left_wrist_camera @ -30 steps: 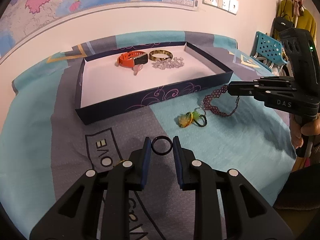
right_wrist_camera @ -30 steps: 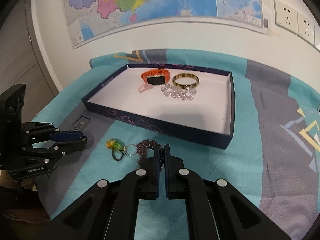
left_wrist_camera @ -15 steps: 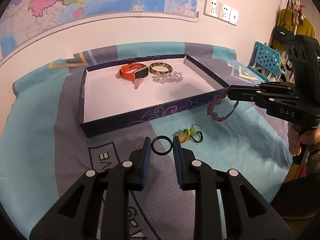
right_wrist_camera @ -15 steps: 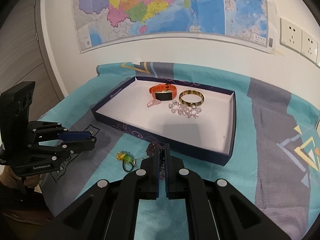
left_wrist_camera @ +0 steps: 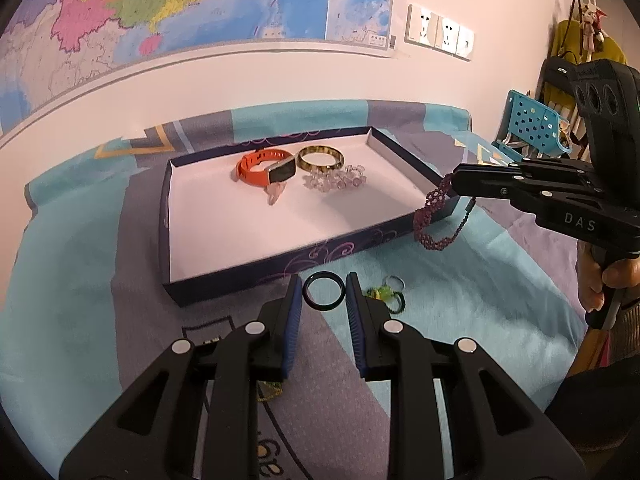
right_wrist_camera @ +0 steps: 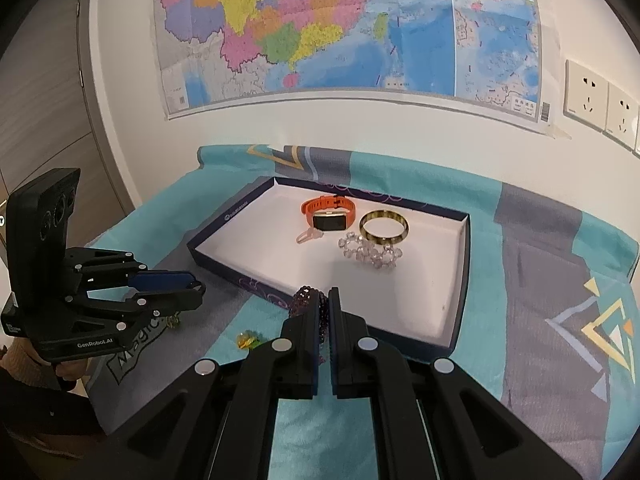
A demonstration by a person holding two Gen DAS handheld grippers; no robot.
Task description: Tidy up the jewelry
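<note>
Inside the tray (left_wrist_camera: 404, 160): one orange smartwatch (left_wrist_camera: 266, 168), one bangle (left_wrist_camera: 321, 158), one crystal bracelet (left_wrist_camera: 335, 178). Left gripper (left_wrist_camera: 323, 294) pinches a black ring (left_wrist_camera: 323, 291); right gripper (right_wrist_camera: 325, 300) clamps a purple beaded bracelet (left_wrist_camera: 430, 216), partly hidden.

orange watch (left_wrist_camera: 264, 167), mottled gold-brown bangle (left_wrist_camera: 321, 157), maroon beaded bracelet (left_wrist_camera: 430, 216), navy tray (left_wrist_camera: 280, 264) with purple swirls, teal-grey cloth (left_wrist_camera: 460, 304).

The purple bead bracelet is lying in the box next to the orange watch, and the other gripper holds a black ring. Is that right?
Not quite. The purple bead bracelet isn't in the box; it dangles from the shut right gripper near the box's corner, as the left wrist view shows. The left gripper does hold the black ring.
</note>
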